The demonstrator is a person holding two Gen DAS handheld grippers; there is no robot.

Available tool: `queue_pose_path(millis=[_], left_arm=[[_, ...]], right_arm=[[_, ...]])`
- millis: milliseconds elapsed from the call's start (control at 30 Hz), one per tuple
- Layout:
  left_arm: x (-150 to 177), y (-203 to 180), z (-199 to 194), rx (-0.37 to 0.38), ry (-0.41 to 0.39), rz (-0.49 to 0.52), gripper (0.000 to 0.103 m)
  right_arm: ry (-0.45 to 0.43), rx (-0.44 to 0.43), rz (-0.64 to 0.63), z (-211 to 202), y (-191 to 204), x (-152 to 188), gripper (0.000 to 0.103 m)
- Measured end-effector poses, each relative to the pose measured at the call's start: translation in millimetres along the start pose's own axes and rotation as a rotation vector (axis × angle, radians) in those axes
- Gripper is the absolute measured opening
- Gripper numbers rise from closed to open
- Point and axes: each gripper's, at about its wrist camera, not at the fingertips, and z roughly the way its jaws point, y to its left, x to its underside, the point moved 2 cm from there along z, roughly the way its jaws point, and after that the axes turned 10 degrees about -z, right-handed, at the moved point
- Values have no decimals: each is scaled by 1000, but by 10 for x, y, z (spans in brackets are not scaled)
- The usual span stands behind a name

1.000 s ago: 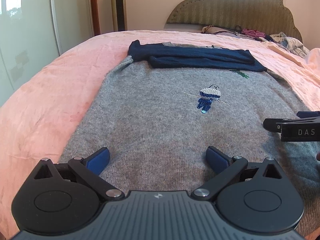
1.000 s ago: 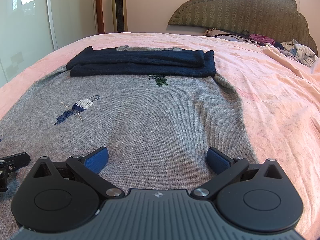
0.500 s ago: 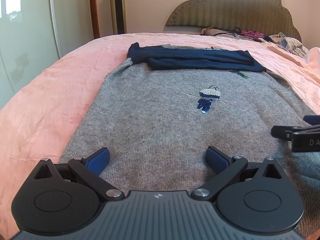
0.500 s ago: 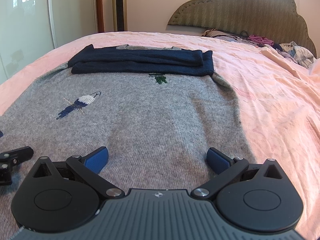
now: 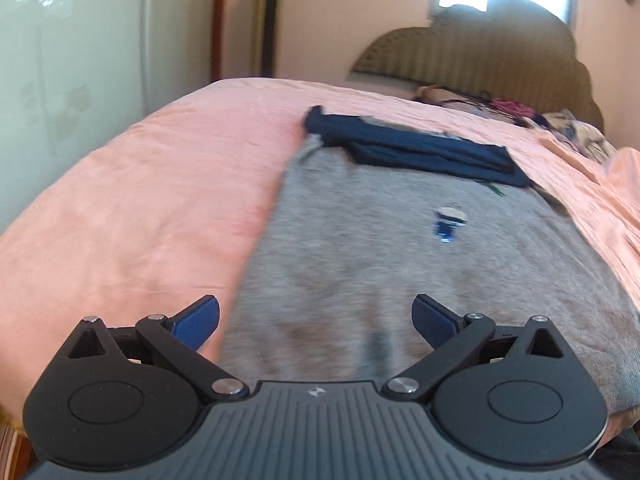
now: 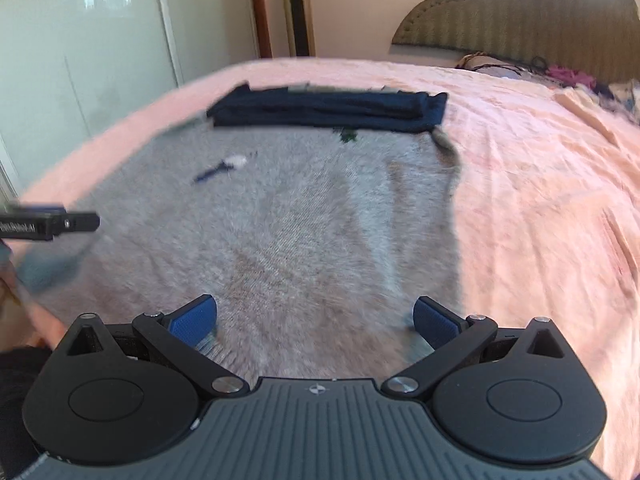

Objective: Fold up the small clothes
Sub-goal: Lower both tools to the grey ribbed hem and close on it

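Note:
A grey knitted sweater [image 5: 400, 264] [image 6: 304, 232] lies flat on the pink bed, its navy sleeves [image 5: 416, 150] [image 6: 328, 110] folded across the far end. A small embroidered figure [image 5: 448, 224] [image 6: 224, 166] marks its front. My left gripper [image 5: 316, 320] is open above the sweater's near left edge, holding nothing. My right gripper [image 6: 316, 320] is open over the near right part of the sweater, also holding nothing. The left gripper's black finger [image 6: 60, 224] shows at the left edge of the right wrist view. Both views are blurred.
The pink bedsheet [image 5: 140, 220] [image 6: 540, 200] spreads around the sweater. A padded headboard [image 5: 480, 52] [image 6: 520, 12] and a pile of clothes [image 5: 560, 124] lie at the far end. White wardrobe doors [image 5: 72, 60] and a tall tower fan [image 5: 270, 20] stand on the left.
Both grippers have pulled back and risen, so the sweater looks farther off. The left view has swung left onto the sweater's left edge, and the right gripper has dropped out of it.

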Motion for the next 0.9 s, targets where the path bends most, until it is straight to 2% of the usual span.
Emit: queue_pose_path(millis=[100, 167, 200, 267, 300, 400, 467, 567, 633, 667, 733, 767, 800, 833, 867, 900], left_arm=[[-55, 315, 23, 24, 92, -88, 103], [-51, 503, 70, 109, 186, -202, 103], [-58, 559, 53, 152, 185, -241, 103], [-74, 633, 75, 282, 243, -326, 103], [-70, 641, 90, 370, 281, -383, 103], [-29, 612, 232, 592, 419, -536, 103], [9, 559, 304, 630, 458, -563, 103], [11, 525, 342, 612, 465, -550, 100], [6, 528, 331, 602, 471, -534, 96], [7, 537, 329, 589, 474, -529, 90], [4, 552, 338, 560, 482, -503, 70], [6, 553, 356, 538, 493, -488, 56], [6, 557, 370, 515, 500, -478, 43], [3, 591, 377, 497, 503, -472, 35], [4, 600, 394, 480, 511, -463, 21], [2, 609, 406, 462, 516, -456, 14]], right_arm=[[7, -21, 154, -195, -360, 76, 103], [64, -58, 302, -211, -632, 179, 103], [82, -94, 380, -209, -749, 245, 103], [89, -193, 487, -206, -870, 350, 103], [92, -235, 523, -202, -889, 385, 103], [131, -383, 546, -111, -787, 385, 103], [159, -452, 537, -40, -689, 373, 103], [168, -492, 541, 18, -622, 352, 103], [172, -517, 556, 31, -610, 364, 93], [182, -519, 555, 41, -603, 377, 87], [184, -511, 548, 33, -599, 385, 82], [187, -502, 549, 36, -607, 384, 75], [192, -487, 548, 52, -618, 385, 64], [196, -471, 548, 57, -659, 391, 56], [217, -472, 550, 77, -678, 414, 24], [245, -464, 547, 104, -679, 449, 12]])
